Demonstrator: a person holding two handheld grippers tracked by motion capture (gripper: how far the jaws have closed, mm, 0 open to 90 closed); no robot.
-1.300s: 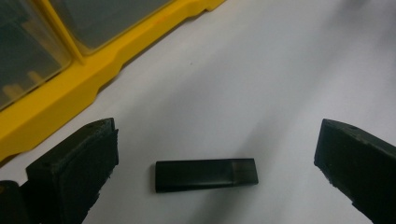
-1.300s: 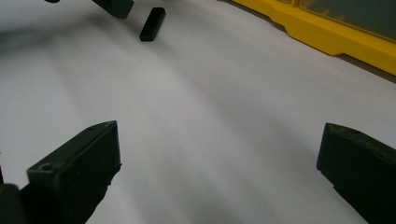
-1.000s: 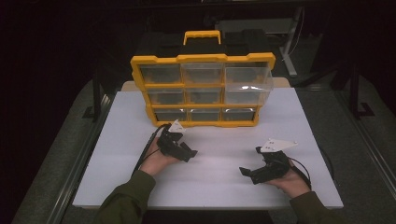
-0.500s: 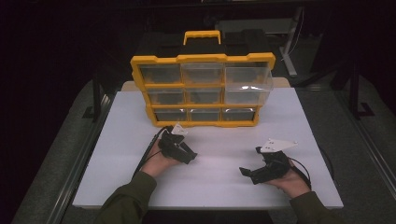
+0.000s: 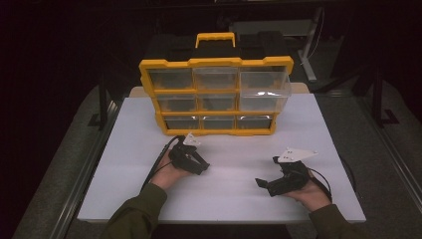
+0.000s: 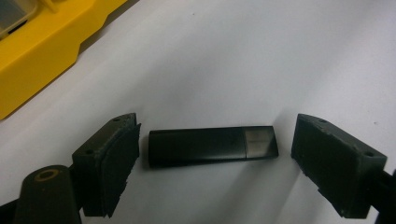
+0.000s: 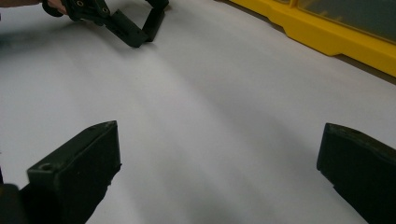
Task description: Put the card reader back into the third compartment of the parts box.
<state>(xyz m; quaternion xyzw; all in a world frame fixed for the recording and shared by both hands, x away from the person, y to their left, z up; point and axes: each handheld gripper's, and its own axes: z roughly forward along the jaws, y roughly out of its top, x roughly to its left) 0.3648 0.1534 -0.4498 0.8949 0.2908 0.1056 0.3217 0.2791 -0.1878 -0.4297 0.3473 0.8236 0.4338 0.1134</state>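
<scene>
A small black USB stick (image 6: 212, 145) with a grey metal end lies flat on the white table, lengthwise between the two jaws of my left gripper (image 6: 215, 154). The left gripper (image 5: 195, 166) is open, low over the table in front of the organizer, its pads a little apart from each end of the stick. My right gripper (image 5: 263, 184) rests on the table at the right, open, with nothing between its jaws (image 7: 215, 163). The right gripper view also catches the left gripper (image 7: 135, 28) far off at the top left.
A yellow organizer (image 5: 217, 97) with clear drawers and a yellow handle stands upright at the back middle of the white table (image 5: 234, 199). Its top right drawer (image 5: 263, 82) sticks out. Its yellow base (image 6: 42, 51) lies close on the left gripper's left.
The left gripper has shifted slightly down and toward the table. The right gripper has stayed where it was.
</scene>
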